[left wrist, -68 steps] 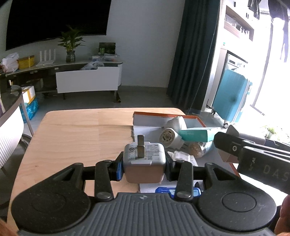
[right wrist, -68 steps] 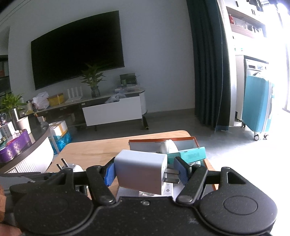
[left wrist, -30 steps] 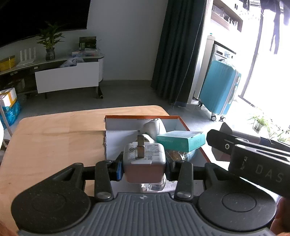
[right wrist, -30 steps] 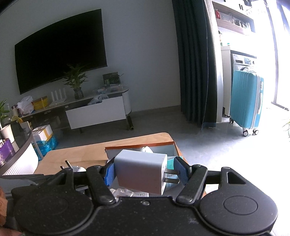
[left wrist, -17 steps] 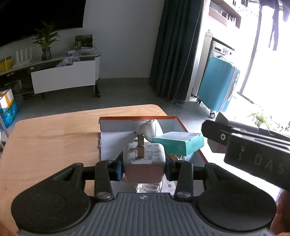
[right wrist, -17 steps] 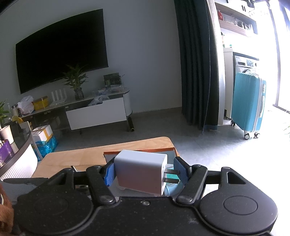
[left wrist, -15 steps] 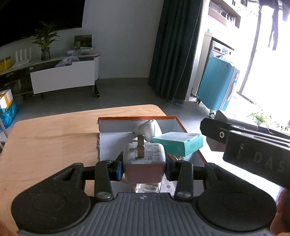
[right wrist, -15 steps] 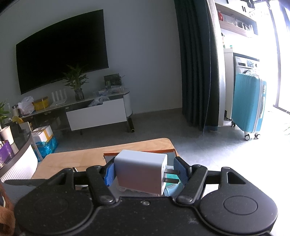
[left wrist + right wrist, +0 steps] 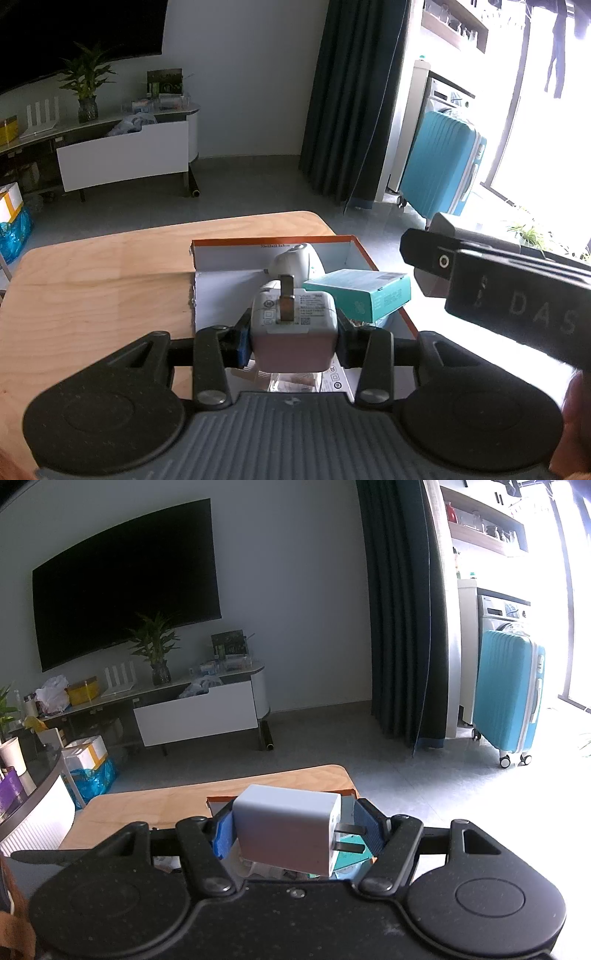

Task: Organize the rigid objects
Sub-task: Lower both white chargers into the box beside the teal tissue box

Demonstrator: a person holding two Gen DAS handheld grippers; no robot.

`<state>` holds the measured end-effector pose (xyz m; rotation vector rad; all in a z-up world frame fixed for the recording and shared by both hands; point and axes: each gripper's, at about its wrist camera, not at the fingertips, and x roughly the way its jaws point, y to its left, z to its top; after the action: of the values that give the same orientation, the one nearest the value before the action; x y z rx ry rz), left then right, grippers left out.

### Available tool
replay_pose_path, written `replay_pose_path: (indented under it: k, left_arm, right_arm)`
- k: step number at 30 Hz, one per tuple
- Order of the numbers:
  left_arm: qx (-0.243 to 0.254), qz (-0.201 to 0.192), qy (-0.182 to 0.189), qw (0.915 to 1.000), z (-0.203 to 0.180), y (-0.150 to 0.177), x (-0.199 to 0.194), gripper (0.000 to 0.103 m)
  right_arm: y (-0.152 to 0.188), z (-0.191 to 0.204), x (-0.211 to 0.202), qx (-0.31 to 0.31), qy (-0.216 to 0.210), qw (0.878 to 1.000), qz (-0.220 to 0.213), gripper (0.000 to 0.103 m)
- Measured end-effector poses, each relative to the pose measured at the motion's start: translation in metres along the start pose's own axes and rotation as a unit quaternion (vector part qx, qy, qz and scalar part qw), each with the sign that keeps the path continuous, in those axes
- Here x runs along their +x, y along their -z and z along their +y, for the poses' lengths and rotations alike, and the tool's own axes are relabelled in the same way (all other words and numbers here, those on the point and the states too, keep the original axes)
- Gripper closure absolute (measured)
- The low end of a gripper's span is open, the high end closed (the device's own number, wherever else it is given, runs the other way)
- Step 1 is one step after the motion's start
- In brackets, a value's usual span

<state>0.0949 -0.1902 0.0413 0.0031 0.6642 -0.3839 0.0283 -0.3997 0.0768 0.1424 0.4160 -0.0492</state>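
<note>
A: Right gripper (image 9: 297, 836)?
B: Clamped on a white wall charger (image 9: 286, 832), prongs pointing right against the blue pad (image 9: 371, 829).
A: Beneath it?
B: Orange-rimmed box (image 9: 349, 793) on the wooden table (image 9: 155, 806); a teal carton (image 9: 351, 851) shows partly under the charger.
A: Background?
B: Wall-mounted TV (image 9: 122, 587), potted plant (image 9: 157, 650), teal suitcase (image 9: 511, 709).

Two wrist fisheyes, both looking forward and down over the wooden table (image 9: 92, 288)

Each sat close behind its own fingers; the left view tilted steeper onto the orange-edged box (image 9: 271, 242) at 12 o'clock, while the right saw more room; both shared the teal suitcase (image 9: 508, 698) near 2 o'clock.
</note>
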Motion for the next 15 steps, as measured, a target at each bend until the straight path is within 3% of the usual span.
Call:
replay_pose_path:
  k: [15]
  left_arm:
    - [0.001,0.010,0.006,0.9999,-0.003,-0.002,0.010,0.061]
  right_arm:
    - [-0.007,-0.006,0.016,-0.002,0.003,1.000,0.006,0.024]
